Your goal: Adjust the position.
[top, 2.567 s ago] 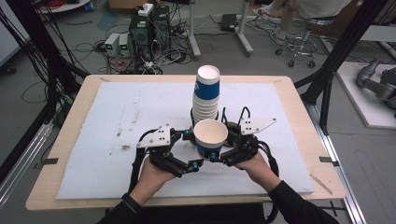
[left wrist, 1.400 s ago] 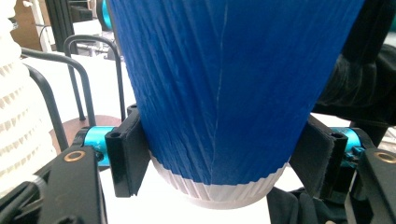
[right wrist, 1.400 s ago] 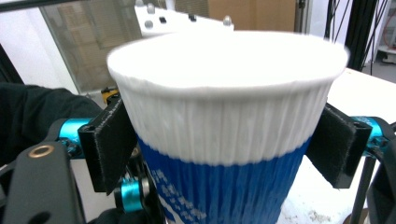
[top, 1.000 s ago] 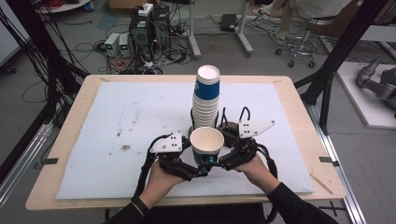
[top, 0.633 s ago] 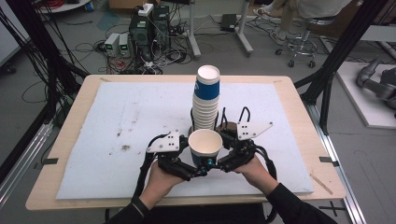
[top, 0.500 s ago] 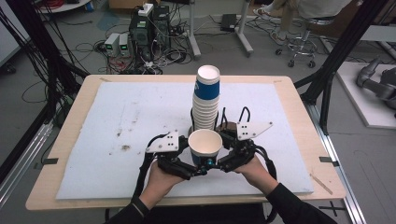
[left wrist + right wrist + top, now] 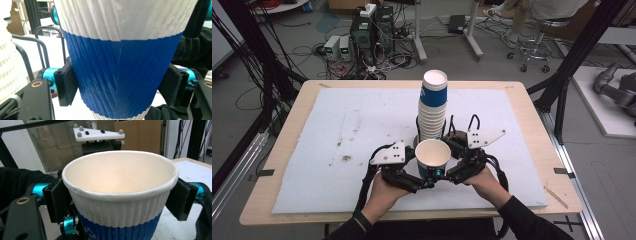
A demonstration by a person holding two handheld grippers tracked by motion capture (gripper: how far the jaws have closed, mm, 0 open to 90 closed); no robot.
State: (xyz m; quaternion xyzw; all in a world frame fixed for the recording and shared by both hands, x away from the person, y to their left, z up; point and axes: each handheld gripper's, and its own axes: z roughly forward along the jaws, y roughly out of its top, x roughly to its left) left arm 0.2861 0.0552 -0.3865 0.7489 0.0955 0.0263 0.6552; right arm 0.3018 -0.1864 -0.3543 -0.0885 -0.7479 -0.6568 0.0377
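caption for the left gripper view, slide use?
Left gripper clamps the blue-banded paper cup low on its ribbed wall.

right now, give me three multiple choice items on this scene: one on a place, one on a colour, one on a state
1. Where does the cup stack stand relative to the loose cup?
A. on the floor
B. just behind it, farther from the person
C. at the table's left edge

2. What colour is the loose cup's lower band?
A. red
B. green
C. blue

3. How are the left tongs?
A. shut on the loose cup
B. wide open, away from any cup
C. shut on a spoon

Answers:
1 B, the high view shows the stack right beyond the loose cup.
2 C, the left gripper view shows blue below white.
3 A, both pads press the band's sides.
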